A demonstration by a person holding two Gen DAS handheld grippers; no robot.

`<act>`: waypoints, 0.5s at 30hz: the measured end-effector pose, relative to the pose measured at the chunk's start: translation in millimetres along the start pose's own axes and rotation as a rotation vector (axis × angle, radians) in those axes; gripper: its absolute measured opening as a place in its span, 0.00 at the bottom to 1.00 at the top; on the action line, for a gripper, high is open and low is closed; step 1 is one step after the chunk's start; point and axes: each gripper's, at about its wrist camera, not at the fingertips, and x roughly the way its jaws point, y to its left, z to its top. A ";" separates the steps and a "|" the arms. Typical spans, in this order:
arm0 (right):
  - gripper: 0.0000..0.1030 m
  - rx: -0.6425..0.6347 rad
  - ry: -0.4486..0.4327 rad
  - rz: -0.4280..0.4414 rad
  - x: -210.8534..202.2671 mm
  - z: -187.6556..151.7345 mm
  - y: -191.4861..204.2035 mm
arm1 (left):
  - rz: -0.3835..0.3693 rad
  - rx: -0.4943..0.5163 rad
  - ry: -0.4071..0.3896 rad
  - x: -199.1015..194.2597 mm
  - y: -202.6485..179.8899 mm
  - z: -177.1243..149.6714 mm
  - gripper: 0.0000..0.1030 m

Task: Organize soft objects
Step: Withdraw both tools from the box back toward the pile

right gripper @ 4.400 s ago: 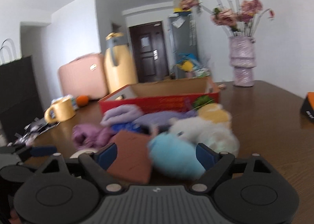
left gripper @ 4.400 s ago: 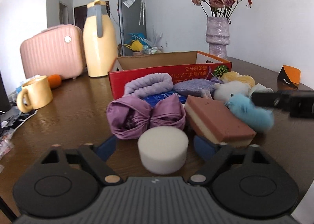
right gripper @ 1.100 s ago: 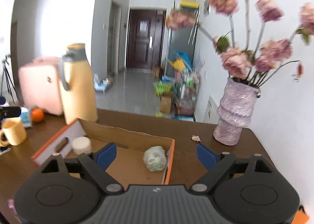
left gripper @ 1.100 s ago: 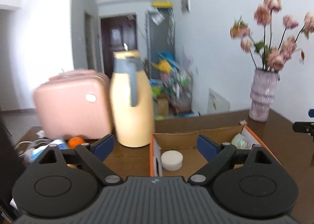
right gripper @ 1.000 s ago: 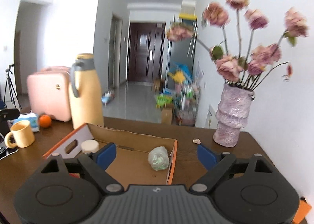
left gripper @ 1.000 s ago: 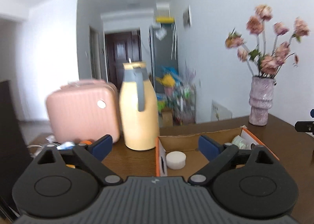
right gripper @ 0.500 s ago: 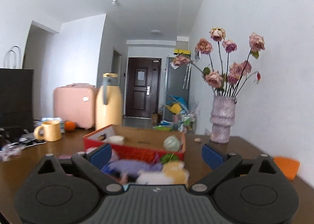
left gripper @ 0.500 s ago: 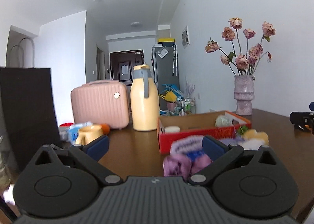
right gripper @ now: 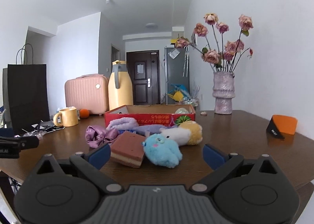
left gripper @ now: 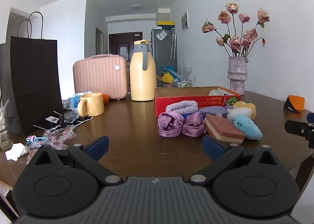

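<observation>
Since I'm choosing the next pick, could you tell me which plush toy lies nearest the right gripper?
The blue plush toy; the white one and yellow one lie behind it.

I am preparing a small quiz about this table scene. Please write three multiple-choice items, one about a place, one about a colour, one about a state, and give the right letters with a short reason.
1. Where does the brown sponge lie?
A. on the table in front of the red box
B. inside the red box
C. on top of the pink case

2. What colour is the plush toy nearest the right gripper?
A. green
B. blue
C. black

3. How does the left gripper stand?
A. shut on the mug
B. shut on the purple bow
C. open, with nothing between its fingers

Answers:
1 A, it rests on the table on the near side of the red box.
2 B, the plush toy just ahead of the right gripper is light blue.
3 C, only bare table shows between its blue fingers.
</observation>
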 end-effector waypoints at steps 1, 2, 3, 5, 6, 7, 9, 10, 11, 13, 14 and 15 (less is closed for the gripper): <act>0.96 -0.003 0.005 -0.002 1.4 -0.7 0.7 | -0.002 -0.004 0.004 2.8 -0.1 0.4 1.00; 0.95 -0.006 0.011 -0.003 4.1 -0.7 1.0 | -0.003 -0.005 0.007 5.0 -0.3 -0.2 1.00; 0.92 -0.008 0.020 0.000 6.9 -1.5 0.9 | -0.002 -0.004 0.010 7.4 -0.3 -0.7 1.00; 0.90 -0.003 0.043 0.009 13.6 -2.2 0.4 | -0.005 -0.002 0.021 12.8 -1.2 -3.0 1.00; 0.85 0.002 0.054 0.016 16.2 -3.2 0.7 | -0.008 -0.002 0.029 16.2 -1.5 -3.6 1.00; 0.79 0.006 0.064 0.022 18.8 -3.8 0.6 | -0.010 0.000 0.038 20.1 -2.2 -4.4 1.00; 0.75 0.013 0.097 0.043 27.4 -4.3 1.6 | -0.013 0.006 0.053 27.3 -3.6 -4.9 1.00; 0.75 0.018 0.110 0.054 32.5 -4.6 2.7 | -0.015 0.008 0.056 30.3 -4.5 -4.6 1.00; 0.75 0.020 0.120 0.061 37.8 -4.5 4.3 | -0.020 0.009 0.061 33.8 -5.0 -4.0 1.00; 0.79 0.029 0.138 0.077 52.6 -3.7 9.4 | -0.026 0.008 0.069 41.2 -5.1 -2.3 1.00; 0.81 0.041 0.146 0.086 60.2 -3.3 11.8 | -0.027 0.007 0.074 45.4 -5.1 -1.6 1.00; 0.81 0.054 0.160 0.099 68.5 -2.6 14.3 | -0.029 0.006 0.077 49.7 -4.9 -1.0 1.00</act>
